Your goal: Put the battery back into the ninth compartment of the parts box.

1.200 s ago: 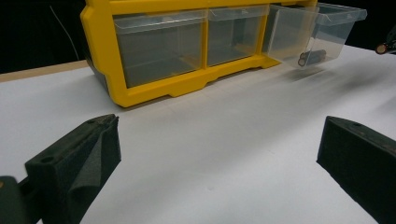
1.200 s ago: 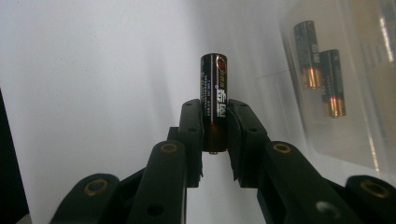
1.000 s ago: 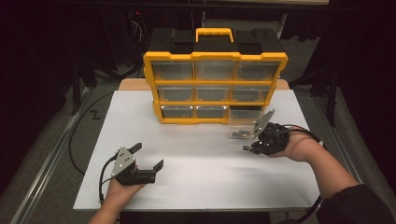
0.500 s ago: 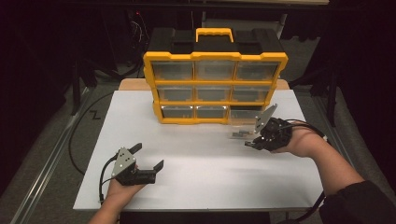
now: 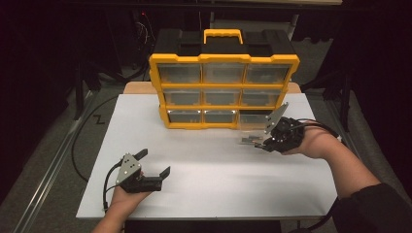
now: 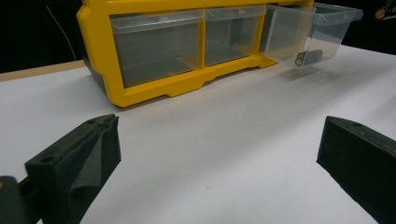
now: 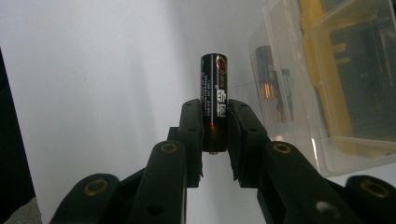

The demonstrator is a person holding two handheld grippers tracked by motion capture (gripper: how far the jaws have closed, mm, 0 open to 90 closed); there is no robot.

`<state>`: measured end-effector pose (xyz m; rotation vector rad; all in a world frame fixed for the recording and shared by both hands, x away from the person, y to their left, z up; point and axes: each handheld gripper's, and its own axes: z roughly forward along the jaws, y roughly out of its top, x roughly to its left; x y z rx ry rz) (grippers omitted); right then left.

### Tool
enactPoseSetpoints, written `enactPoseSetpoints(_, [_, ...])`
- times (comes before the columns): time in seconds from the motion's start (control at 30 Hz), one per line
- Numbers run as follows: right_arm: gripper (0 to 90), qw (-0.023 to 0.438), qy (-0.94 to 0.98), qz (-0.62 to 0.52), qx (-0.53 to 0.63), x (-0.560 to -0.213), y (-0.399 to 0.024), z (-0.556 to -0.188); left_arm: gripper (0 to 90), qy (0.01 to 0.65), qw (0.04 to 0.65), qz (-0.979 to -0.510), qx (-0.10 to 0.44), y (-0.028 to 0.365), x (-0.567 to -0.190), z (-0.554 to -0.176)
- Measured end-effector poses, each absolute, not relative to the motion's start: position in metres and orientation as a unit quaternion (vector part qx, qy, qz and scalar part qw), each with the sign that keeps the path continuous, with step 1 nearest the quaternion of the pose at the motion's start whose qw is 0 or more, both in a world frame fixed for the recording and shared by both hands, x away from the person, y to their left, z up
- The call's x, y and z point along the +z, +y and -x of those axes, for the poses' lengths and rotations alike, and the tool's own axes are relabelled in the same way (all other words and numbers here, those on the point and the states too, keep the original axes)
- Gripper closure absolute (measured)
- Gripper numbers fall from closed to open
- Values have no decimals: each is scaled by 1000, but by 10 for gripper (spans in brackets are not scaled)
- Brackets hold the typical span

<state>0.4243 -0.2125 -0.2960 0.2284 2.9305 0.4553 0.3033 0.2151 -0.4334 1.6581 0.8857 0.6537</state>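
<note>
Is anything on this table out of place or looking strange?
One clear drawer at the bottom right of the yellow organizer is pulled out, with batteries inside; the other drawers sit flush. The right tool holds one battery. Nothing looks spilled or damaged.

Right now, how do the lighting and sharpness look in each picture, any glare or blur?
High view: dark surroundings, the white table top evenly lit, slightly soft. Left gripper view: the yellow drawer organizer is sharp, the near black pads blurred. Right gripper view: bright glare washes out the table behind the black cylindrical battery, which is crisp; the clear plastic drawer is soft.
</note>
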Motion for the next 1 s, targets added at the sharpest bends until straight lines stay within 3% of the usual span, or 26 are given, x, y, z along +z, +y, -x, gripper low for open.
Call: enactPoseSetpoints(1.0, [785, 113, 981, -80, 134, -265, -192, -454, 2, 370, 548, -698, 275, 216, -433, -303])
